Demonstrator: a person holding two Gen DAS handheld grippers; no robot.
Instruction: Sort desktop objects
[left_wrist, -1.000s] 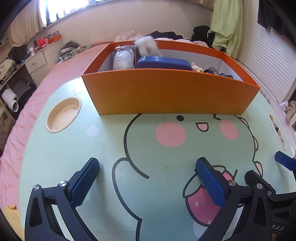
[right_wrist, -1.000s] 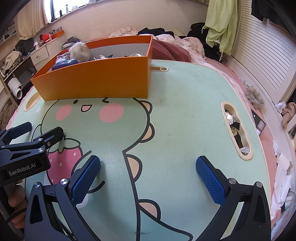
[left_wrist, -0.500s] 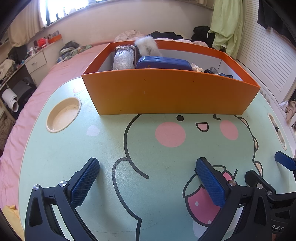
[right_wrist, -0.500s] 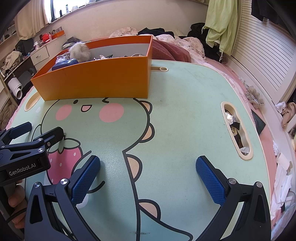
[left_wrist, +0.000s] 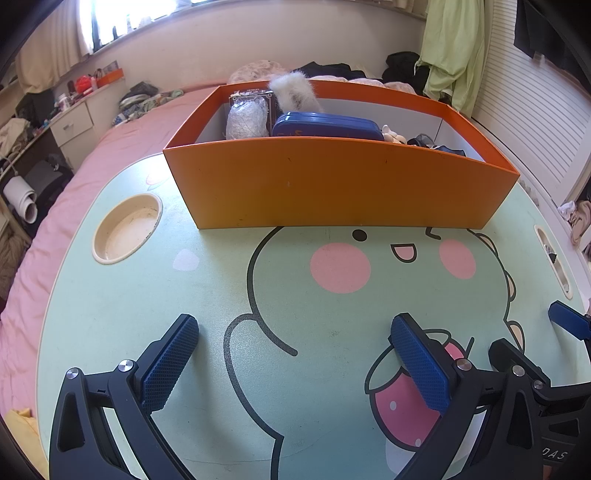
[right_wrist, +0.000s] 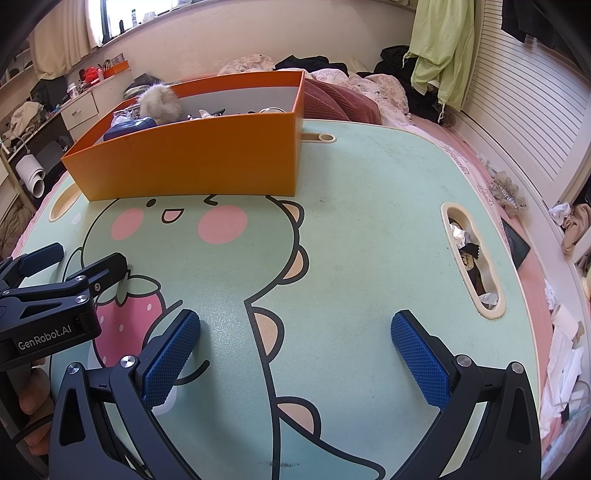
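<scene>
Orange cardboard makes up the box (left_wrist: 332, 184) at the far side of the table (left_wrist: 207, 295), and the things to sort already lie inside it: a blue case (left_wrist: 327, 127), a fluffy ball (left_wrist: 293, 90), a crinkly wrapped bundle (left_wrist: 246, 120) and some small bits I cannot identify. The left gripper (left_wrist: 295, 354) and right gripper (right_wrist: 295, 350) both hover spread wide and empty over bare tabletop. By the look of them, the case is stiff and smooth, best pinched across its narrow sides; the ball is light and squashy, and the bundle likely crushes.
</scene>
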